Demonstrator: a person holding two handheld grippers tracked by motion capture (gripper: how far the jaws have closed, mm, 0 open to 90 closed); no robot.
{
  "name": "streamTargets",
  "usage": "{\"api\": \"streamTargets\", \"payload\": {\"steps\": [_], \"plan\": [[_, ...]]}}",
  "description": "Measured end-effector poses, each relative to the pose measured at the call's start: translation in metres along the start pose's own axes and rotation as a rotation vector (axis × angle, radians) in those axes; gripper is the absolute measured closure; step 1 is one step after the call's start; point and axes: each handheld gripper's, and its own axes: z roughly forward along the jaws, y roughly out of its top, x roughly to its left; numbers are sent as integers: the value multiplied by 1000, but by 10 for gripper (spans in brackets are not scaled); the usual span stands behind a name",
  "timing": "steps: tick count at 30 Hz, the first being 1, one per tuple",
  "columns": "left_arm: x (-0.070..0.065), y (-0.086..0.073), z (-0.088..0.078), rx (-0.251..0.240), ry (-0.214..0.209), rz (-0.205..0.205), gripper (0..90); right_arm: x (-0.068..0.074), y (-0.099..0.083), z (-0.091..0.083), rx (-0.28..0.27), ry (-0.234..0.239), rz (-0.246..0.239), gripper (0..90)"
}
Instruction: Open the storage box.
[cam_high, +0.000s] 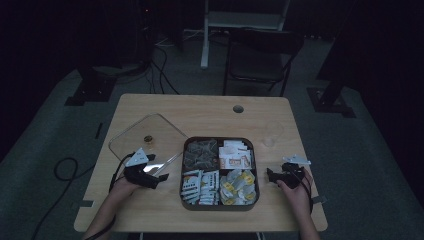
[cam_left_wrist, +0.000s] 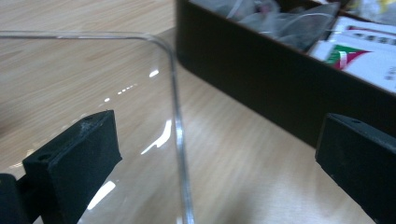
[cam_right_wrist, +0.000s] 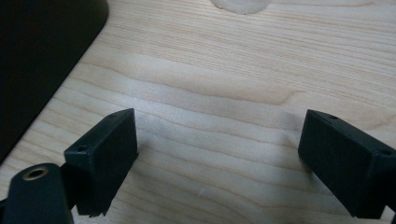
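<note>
**High view: two grippers rest at either side of a dark tray**

High view shows a wooden counter (cam_high: 210, 112) in a dim room, and near its front edge stands a dark square tray (cam_high: 220, 141) with four compartments. The back left compartment holds clear crinkled packets (cam_high: 200, 152), the back right one holds white and red sachets (cam_high: 236, 155). In the front left compartment lie white sachets with dark print (cam_high: 199, 186), and in the front right one small white and yellow packets (cam_high: 239, 186).

Just left of the tray a clear square lid (cam_high: 145, 137) lies flat on the counter, with a small brown knob (cam_high: 148, 139) in its middle. The left gripper (cam_high: 161, 178) sits at the lid's near corner, held by a hand (cam_high: 122, 187) coming from below. In the left gripper view its jaws stand wide apart; the lid's rounded edge (cam_left_wrist: 176, 116) runs between them, closer to the left jaw, and the tray's dark wall (cam_left_wrist: 261, 88) rises beyond. I cannot tell if a jaw touches the lid.

Right of the tray, a little apart from it, the right gripper (cam_high: 270, 175) is held low by the other hand (cam_high: 296, 192). In the right gripper view its jaws are also wide, with bare wood (cam_right_wrist: 219, 121) between them and the tray's corner (cam_right_wrist: 46, 51) at the upper left.

Behind the counter a folding chair (cam_high: 260, 55) stands on the floor.
</note>
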Motion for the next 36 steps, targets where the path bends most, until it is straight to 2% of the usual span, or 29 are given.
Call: {"api": "streamTargets", "payload": {"steps": [9,15,23,28,30,36], "plan": [[-18,-4,2,26,-46,45,4,0,0,0,0,0,-1,113],[-33,-8,2,38,-93,76,4,0,0,0,0,0,-1,113],[-48,-12,2,50,-128,112,3,0,0,0,0,0,-1,113],[-56,-14,5,87,-159,140,3,0,0,0,0,0,-1,113],[-58,-16,7,101,-163,147,3,0,0,0,0,7,-6,113],[-63,-17,8,139,-162,170,3,0,0,0,-4,67,-66,133]]}}
